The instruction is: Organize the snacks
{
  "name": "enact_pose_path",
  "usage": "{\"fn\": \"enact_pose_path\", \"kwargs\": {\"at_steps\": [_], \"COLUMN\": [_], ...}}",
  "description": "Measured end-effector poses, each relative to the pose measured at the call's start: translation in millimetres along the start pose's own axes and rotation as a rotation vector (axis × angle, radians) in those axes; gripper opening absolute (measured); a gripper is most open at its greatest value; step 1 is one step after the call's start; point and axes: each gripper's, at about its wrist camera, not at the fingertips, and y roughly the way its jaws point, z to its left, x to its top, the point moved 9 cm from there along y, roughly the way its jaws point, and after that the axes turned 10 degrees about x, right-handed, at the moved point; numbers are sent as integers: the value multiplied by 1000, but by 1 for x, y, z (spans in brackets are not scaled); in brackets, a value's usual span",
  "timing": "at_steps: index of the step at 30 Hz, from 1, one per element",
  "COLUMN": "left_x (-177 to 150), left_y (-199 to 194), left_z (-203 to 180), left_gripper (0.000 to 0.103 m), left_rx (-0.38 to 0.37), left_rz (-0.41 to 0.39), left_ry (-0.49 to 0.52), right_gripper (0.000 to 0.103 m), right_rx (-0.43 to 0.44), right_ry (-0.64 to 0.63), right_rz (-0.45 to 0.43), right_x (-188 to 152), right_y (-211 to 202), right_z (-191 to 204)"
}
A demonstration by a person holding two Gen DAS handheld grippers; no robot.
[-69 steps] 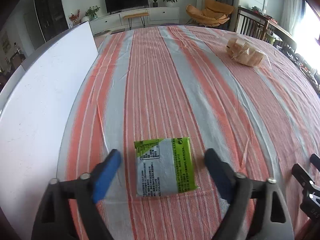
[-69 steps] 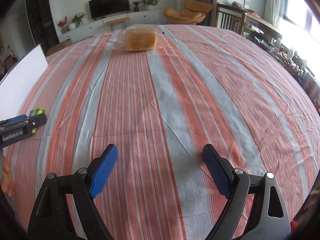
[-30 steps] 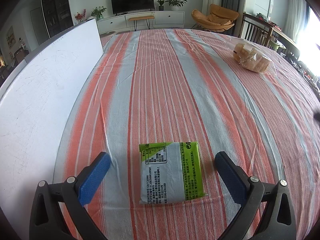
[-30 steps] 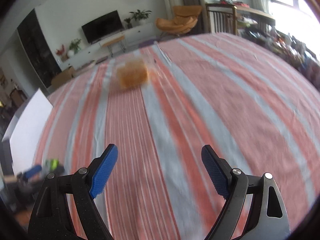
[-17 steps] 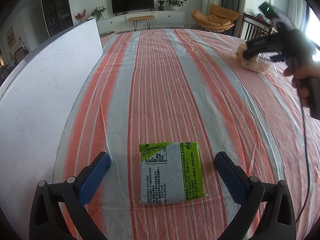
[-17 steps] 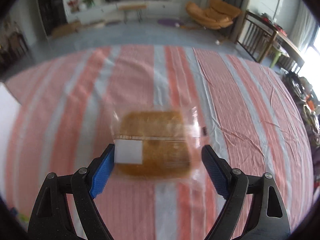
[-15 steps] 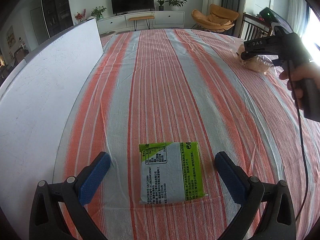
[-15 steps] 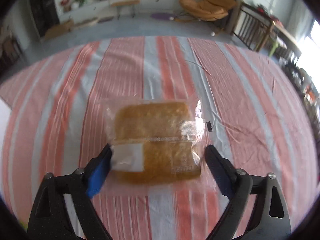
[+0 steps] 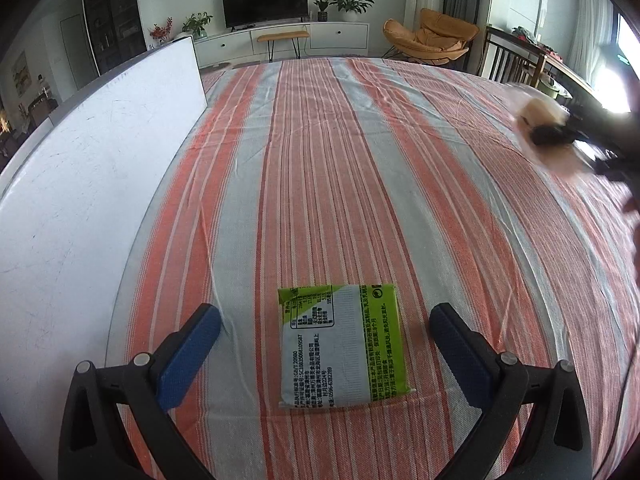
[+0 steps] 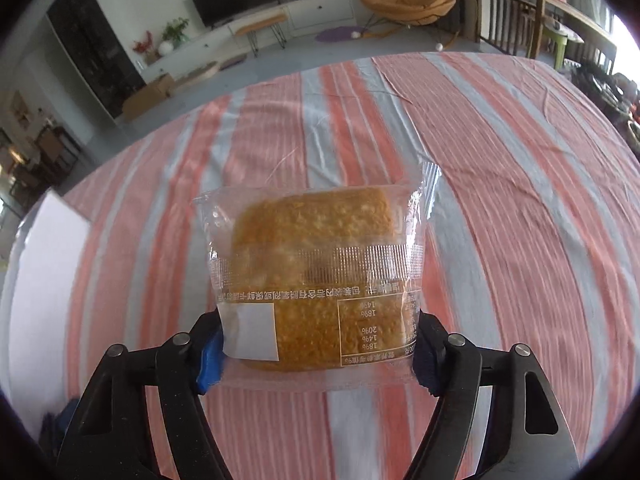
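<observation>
Two snacks: bread pack [image 10: 316, 280] clamped in right hand-held gripper [image 10: 316, 354], left [image 9: 325, 338] released.

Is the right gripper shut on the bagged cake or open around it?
Shut on it: the right gripper, its jaws just closing, has both blue pads pressed against the sides of the bagged cake.
</observation>
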Motion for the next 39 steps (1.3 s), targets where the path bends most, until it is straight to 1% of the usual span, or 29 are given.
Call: {"fn": "enact_pose_path", "kwargs": {"at_steps": [1, 2, 3, 6, 9, 11, 12, 13, 14, 17, 21, 26, 39], "left_x": [0, 0, 0, 0, 0, 0, 0, 0, 0, 0, 0, 0, 0], "left_y": [0, 0, 0, 0, 0, 0, 0, 0, 0, 0, 0, 0, 0], "left_z": [0, 0, 0, 0, 0, 0, 0, 0, 0, 0, -1, -1, -1], "left_gripper": [103, 103, 103, 103, 103, 103, 103, 103, 103, 103, 103, 103, 103], "left_rx": [0, 0, 0, 0, 0, 0, 0, 0, 0, 0, 1, 1, 1], "left_rz": [0, 0, 0, 0, 0, 0, 0, 0, 0, 0, 0, 0, 0], "left_ry": [0, 0, 0, 0, -1, -1, -1, -1, -1, -1, -1, -1, -1], "right_gripper": [76, 76, 76, 76, 76, 77, 79, 79, 81, 89, 93, 94, 95], "right_rx": [5, 1, -25, -103, -148, -176, -181, -169, -175, -185, -250, -259, -258], "right_ry": [-2, -8, -24, -46, -8, 11, 19, 26, 31, 33, -15, -23, -26], "right_rz": [-22, -37, -61, -122, -171, -174, -172, -191, -187, -139, -95, -86, -81], "right_x": [-15, -23, -41, -83, -115, -126, -130, -128, -126, -129, -134, -143, -143], "right_y": [-13, -18, -32, -57, -72, -74, -73, -75, -73, -68, -64, -64, -62], "right_z": [3, 7, 9, 11, 5, -2, -6, -7, -9, -10, -6, -6, -6]}}
